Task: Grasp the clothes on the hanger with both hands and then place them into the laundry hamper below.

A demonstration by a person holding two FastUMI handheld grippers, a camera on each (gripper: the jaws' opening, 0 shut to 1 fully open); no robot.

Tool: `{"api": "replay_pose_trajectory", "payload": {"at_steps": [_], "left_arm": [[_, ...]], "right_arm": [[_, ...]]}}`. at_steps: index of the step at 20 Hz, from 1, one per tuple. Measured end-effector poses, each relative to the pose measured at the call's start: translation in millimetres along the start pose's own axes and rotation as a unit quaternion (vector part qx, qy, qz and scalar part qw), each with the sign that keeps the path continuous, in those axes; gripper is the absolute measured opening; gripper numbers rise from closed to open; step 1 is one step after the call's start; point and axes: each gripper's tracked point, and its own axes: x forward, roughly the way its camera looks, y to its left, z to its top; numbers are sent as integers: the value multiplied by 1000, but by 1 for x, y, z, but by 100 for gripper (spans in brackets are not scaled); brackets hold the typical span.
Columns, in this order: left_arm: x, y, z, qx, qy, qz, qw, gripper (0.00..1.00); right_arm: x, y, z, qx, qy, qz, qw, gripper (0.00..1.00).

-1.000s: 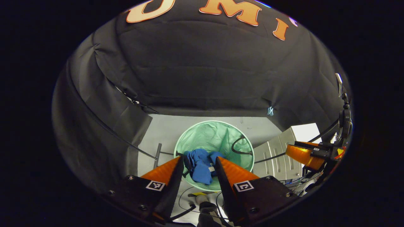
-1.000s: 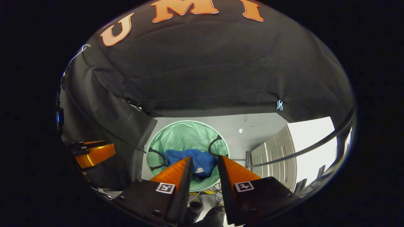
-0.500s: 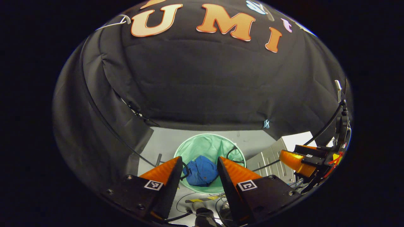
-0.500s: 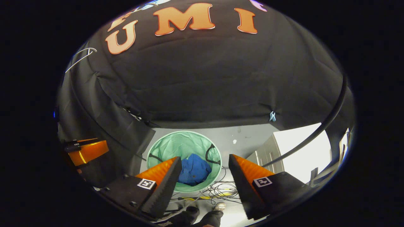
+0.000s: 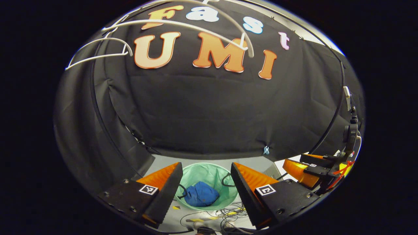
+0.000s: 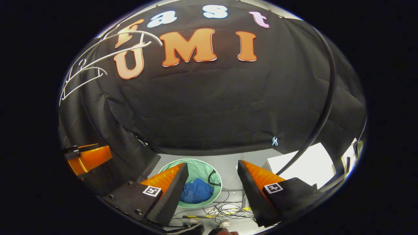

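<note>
Down below, grey floor (image 5: 163, 161) meets the black cloth wall (image 5: 209, 107), cables (image 6: 225, 210) tangled at the near edge. White hangers (image 5: 98, 55) sit bare up high on the left. Both grippers hover well above the floor, air all around them. Left gripper (image 5: 205, 169): fingers spread wide, holding nothing. Right gripper (image 6: 212, 168): fingers apart too, empty. The green hamper (image 5: 209, 171) stands open on the floor, and the blue clothes (image 5: 200, 198) lie bunched inside it.
</note>
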Motion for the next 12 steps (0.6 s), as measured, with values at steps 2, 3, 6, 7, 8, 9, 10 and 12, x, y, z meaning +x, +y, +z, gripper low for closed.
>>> {"api": "replay_pose_trajectory", "payload": {"at_steps": [2, 3, 6, 7, 8, 9, 10, 12], "left_arm": [[-15, -6, 18, -5, -22, 0, 1000, 94], [-23, -11, 31, -9, -35, -2, 999, 95], [-41, -23, 61, -13, -75, 1, 997, 96], [-47, -28, 74, -12, -91, 2, 996, 96], [-55, -31, 86, -11, -108, 2, 994, 96], [-60, -34, 88, -11, -126, 3, 992, 96], [-66, -40, 95, -9, -138, -2, 990, 96], [-81, -48, 113, -8, -163, -1, 987, 96]], "right_arm": [[-13, -8, 18, 1, -16, -3, 1000, 99], [-23, -10, 26, 3, -25, -1, 1000, 99], [-46, -21, 52, 1, -59, -3, 998, 99], [-52, -24, 61, -4, -71, -4, 997, 99], [-59, -28, 71, -9, -82, -5, 997, 99], [-68, -30, 79, -14, -94, -4, 995, 99], [-77, -32, 89, -18, -103, -4, 994, 99], [-94, -37, 106, -23, -127, -1, 992, 98]]}}
